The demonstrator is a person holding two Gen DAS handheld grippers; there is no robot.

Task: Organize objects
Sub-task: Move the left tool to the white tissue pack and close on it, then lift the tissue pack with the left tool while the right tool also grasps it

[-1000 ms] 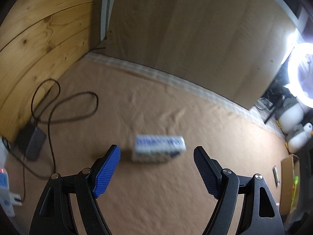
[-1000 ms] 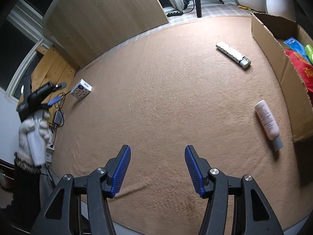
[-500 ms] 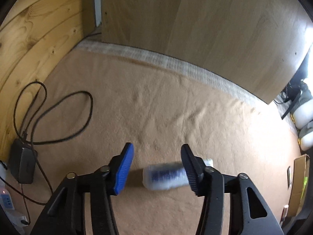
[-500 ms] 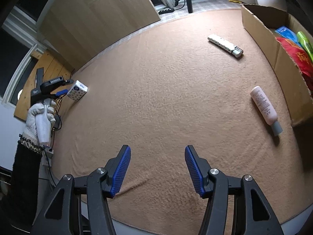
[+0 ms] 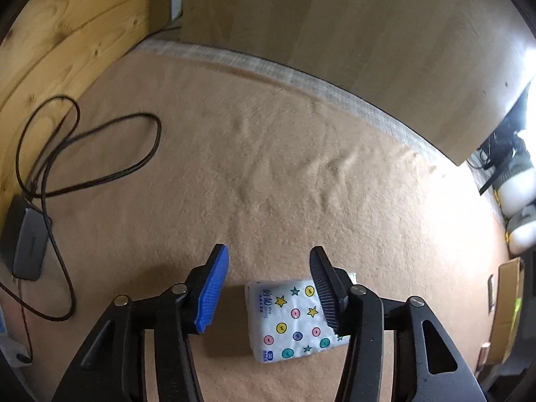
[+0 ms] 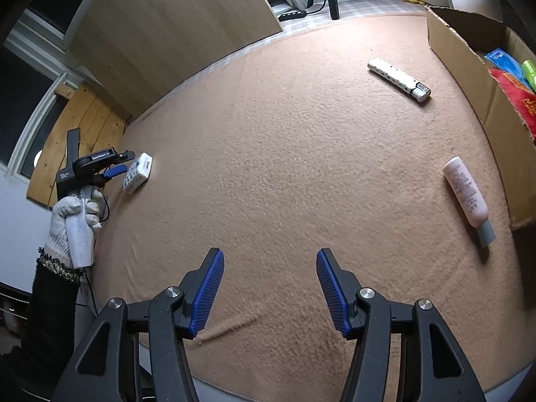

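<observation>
A white tissue pack (image 5: pixel 294 318) printed with coloured dots and stars lies on the tan carpet. My left gripper (image 5: pixel 268 288) is open and straddles it; the right finger (image 5: pixel 326 296) overlaps the pack's right edge, the left finger stands apart from it. The right wrist view shows the pack (image 6: pixel 137 172) far left with the left gripper (image 6: pixel 115 167) over it. My right gripper (image 6: pixel 268 288) is open and empty above bare carpet near the front edge. A pink bottle (image 6: pixel 467 197) and a white patterned lighter (image 6: pixel 398 80) lie to the right.
A cardboard box (image 6: pixel 469 63) with colourful packets stands at the right edge. A black cable (image 5: pixel 100 154) and power adapter (image 5: pixel 26 244) lie left of the pack. Wooden panels (image 5: pixel 335 26) line the back. The carpet's edge (image 6: pixel 234 388) runs just below the right gripper.
My left gripper has moved forward and down over the tissue pack and narrowed its opening; the pack now sits between the fingers. The right gripper has shifted only slightly.
</observation>
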